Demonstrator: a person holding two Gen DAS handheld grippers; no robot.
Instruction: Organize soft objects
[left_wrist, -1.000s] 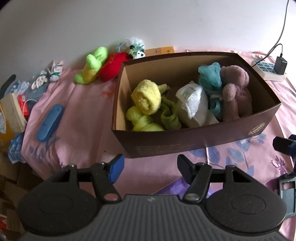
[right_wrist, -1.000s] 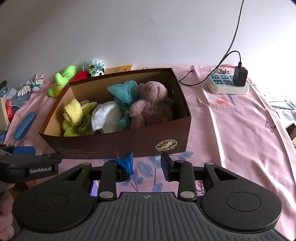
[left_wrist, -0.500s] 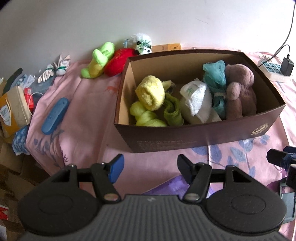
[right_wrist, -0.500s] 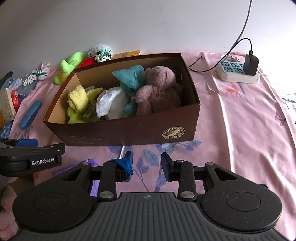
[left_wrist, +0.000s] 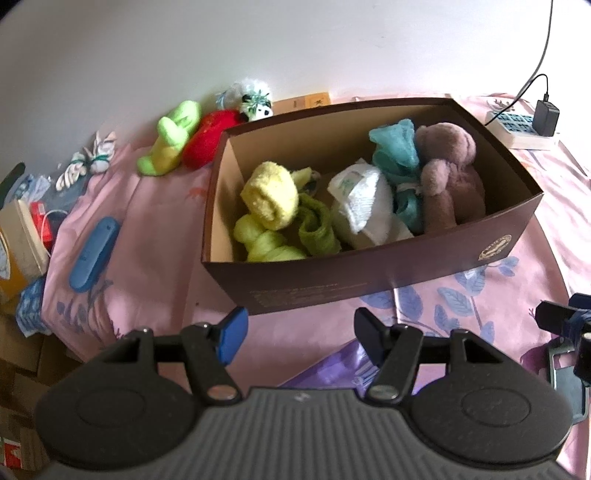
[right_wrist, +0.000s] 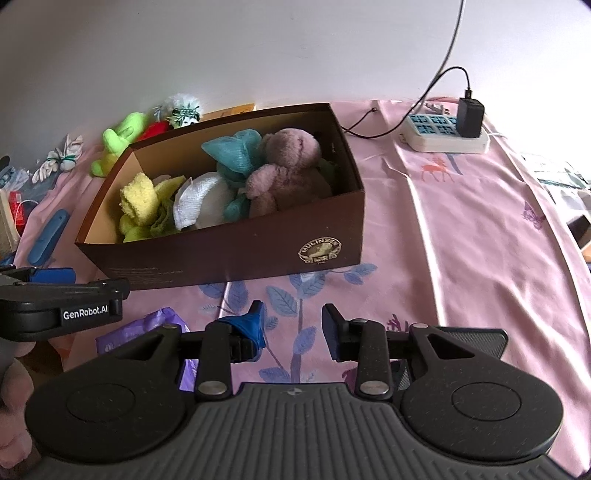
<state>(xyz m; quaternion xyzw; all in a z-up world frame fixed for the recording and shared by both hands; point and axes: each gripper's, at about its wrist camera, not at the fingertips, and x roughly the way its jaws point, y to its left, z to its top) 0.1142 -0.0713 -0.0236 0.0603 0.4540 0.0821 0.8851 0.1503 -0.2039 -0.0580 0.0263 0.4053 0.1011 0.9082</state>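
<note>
A brown cardboard box (left_wrist: 388, 273) (right_wrist: 236, 254) stands on the pink cloth. Inside lie a yellow towel roll (left_wrist: 269, 195), green socks (left_wrist: 317, 229), a white cloth (left_wrist: 362, 206), a teal cloth (left_wrist: 395, 147) and a pink teddy bear (left_wrist: 450, 170) (right_wrist: 288, 166). Outside, behind the box's left corner, rest a lime green plush (left_wrist: 170, 140) (right_wrist: 118, 140), a red plush (left_wrist: 207, 136) and a small white plush (left_wrist: 251, 98). My left gripper (left_wrist: 297, 328) hangs open before the box, holding nothing. My right gripper (right_wrist: 291, 325) is open too, near the box's front right.
A blue case (left_wrist: 92, 251) lies left of the box. White knotted cloths (left_wrist: 88, 162) sit at far left. A power strip with a charger (right_wrist: 447, 133) sits at back right. A purple bag (left_wrist: 343, 369) lies under the grippers. Cartons (left_wrist: 18, 240) stand off the left edge.
Both grippers have drawn back and risen a little from the box, which now sits farther away in both views. Neither gripper's opening has changed.
</note>
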